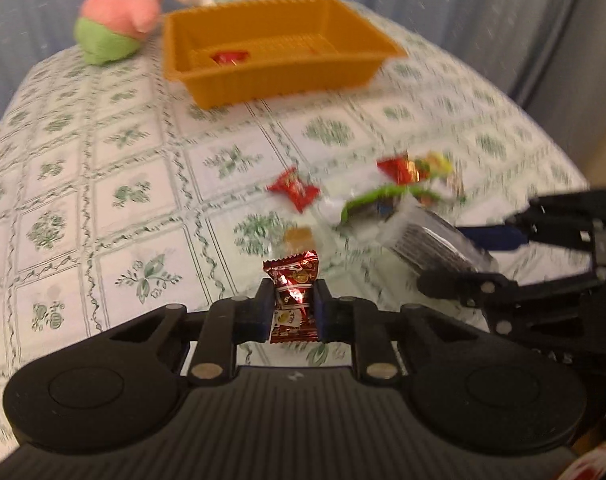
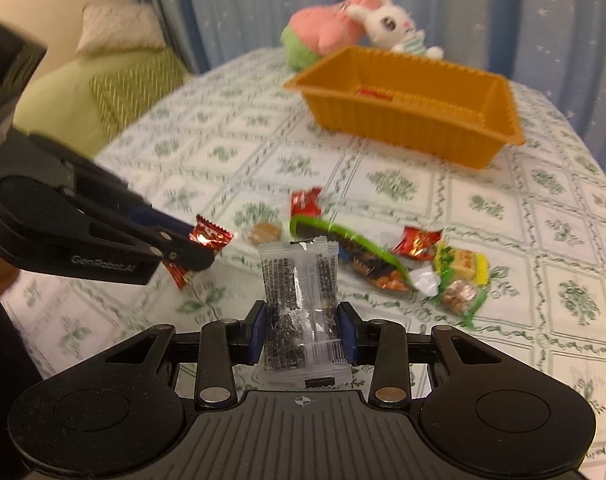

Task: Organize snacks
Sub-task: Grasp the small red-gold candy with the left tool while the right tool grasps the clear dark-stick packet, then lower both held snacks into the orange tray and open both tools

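Note:
My left gripper (image 1: 293, 305) is shut on a red foil candy (image 1: 293, 280) and holds it above the tablecloth; the candy also shows in the right wrist view (image 2: 207, 237). My right gripper (image 2: 301, 330) is shut on a clear packet of dark snack (image 2: 299, 300), which the left wrist view also shows (image 1: 435, 246). An orange basket (image 1: 263, 80) stands at the far side with one red candy (image 1: 229, 57) inside; the basket also shows in the right wrist view (image 2: 407, 120). Several loose snacks lie between: a red candy (image 2: 305, 202), a caramel (image 2: 265, 233), a green-edged packet (image 2: 363, 256).
A pink and green plush (image 2: 323, 36) and a white rabbit plush (image 2: 395, 26) lie behind the basket. A green cushion (image 2: 99, 92) sits beyond the table's left edge. Blue curtains hang behind. The floral tablecloth (image 1: 103, 200) covers the rounded table.

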### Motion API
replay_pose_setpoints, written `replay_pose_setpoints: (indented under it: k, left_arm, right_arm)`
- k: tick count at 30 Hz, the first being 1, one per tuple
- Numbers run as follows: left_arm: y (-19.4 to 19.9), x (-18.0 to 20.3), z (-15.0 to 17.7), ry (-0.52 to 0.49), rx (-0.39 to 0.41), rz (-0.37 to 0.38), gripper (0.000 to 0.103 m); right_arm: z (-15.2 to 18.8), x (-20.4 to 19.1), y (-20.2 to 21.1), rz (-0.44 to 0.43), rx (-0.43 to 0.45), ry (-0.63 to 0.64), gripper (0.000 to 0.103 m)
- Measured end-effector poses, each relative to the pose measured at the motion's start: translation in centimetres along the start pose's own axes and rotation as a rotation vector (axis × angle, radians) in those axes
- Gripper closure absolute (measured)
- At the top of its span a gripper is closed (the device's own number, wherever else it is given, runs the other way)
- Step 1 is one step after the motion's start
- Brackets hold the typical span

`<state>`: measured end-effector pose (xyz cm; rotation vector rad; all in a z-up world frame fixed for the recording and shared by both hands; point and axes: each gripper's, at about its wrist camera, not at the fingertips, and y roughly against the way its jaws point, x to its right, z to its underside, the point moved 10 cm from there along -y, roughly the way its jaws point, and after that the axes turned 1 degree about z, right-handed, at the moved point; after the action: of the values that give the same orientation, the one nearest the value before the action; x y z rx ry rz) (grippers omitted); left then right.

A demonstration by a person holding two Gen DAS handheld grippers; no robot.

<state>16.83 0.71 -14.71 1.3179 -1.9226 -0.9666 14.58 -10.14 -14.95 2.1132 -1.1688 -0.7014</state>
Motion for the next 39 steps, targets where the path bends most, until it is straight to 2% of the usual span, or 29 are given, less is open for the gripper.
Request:
replay_pose_setpoints:
  k: [9,15,22,29,36,39]
  left_arm:
    - [1.5,-0.4,-7.1,0.068,0.124,-0.046,0.085]
    - [1.3,-1.5,-13.3,0.079,0.191,-0.075,0.085]
    - [-0.7,-3.2,-19.0,0.094,0.219,-0.082,0.085]
    - [-3.6,-4.8,-21.6,0.153,0.215,-0.065,0.085]
    - [-6.4,-5.2,-22.2,0.164,0.190,-0.055,0.085]
    - [-7.4,-5.2,-22.3,0.178,0.197,-0.029,0.085]
  right_arm:
    - [-6.4,4.0,2.2,0.056,0.093,-0.083,0.065]
    - [-11.8,7.7,1.5,0.084,0.139,-0.119,0.065]
    - [-17.5,11.6,-1.0,0.111,0.169,-0.152,0.065]
    - [-20.6,14.3,-4.3,0.099,0.152,-0.217,0.065]
    - [-21.4,15.8,-6.7,0.103,0.129,-0.267,0.065]
    - [-21.3,16.0,-7.1,0.102,0.123,-0.273,0.065]
